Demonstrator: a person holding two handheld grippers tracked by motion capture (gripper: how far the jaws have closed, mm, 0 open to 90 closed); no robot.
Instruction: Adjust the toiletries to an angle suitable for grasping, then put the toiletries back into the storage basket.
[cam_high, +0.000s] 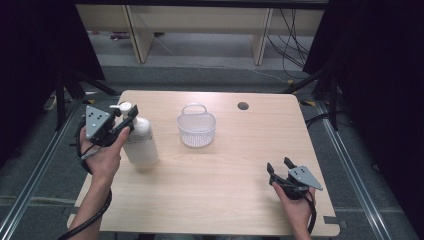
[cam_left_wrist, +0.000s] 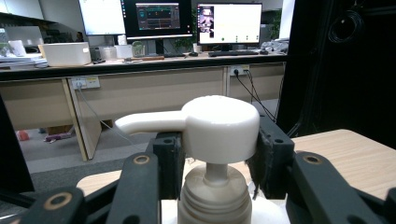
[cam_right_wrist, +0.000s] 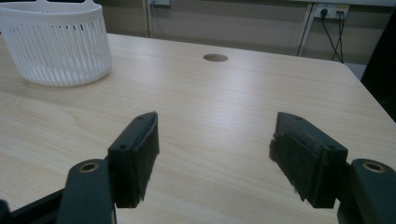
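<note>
Counter (cam_high: 215, 170) carrying white pump bottle (cam_high: 141, 142) upright near left edge, long axis vertical, white basket (cam_high: 196, 129) just to its right but apart. Pump head (cam_left_wrist: 219, 128) clamped between pads of left hand-held gripper (cam_high: 127, 120), spout pointing to the left in the left gripper view, toward counter's far left edge in the high view. Right hand-held gripper (cam_high: 280, 166) low over near right corner, well apart from bottle, jaws wide, nothing between them.
</note>
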